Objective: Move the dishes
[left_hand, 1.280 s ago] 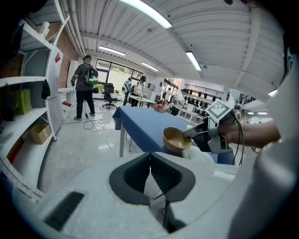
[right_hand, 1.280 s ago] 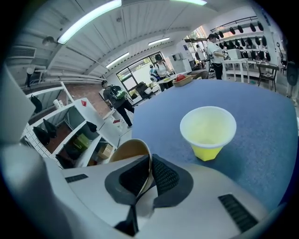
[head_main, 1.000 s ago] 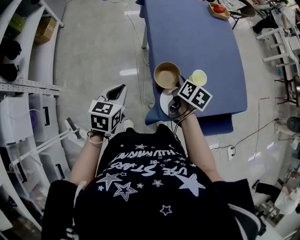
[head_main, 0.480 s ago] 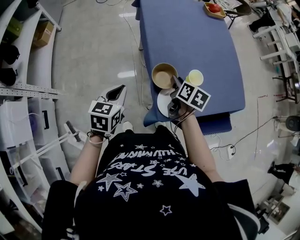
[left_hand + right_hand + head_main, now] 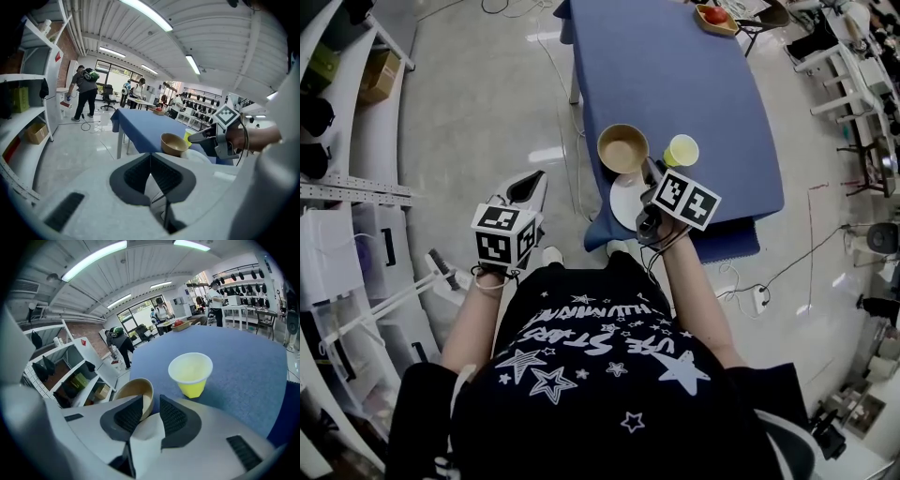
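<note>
A blue bench carries, at its near edge, a white plate, with a tan bowl and a yellow cup just beyond. The right claw has just sprung apart and straddles the plate's rim without pressing. The left claw hangs clenched, off the bench.

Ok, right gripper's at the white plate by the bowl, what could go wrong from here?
1. The right gripper has just been opening, with the white plate between its jaws. The plate lies near the table's near edge, so a crooked pull-back could drag it off.
2. The tan bowl sits close beside one jaw and the yellow cup stands just ahead; a sideways swing or forward push might knock either.
</note>
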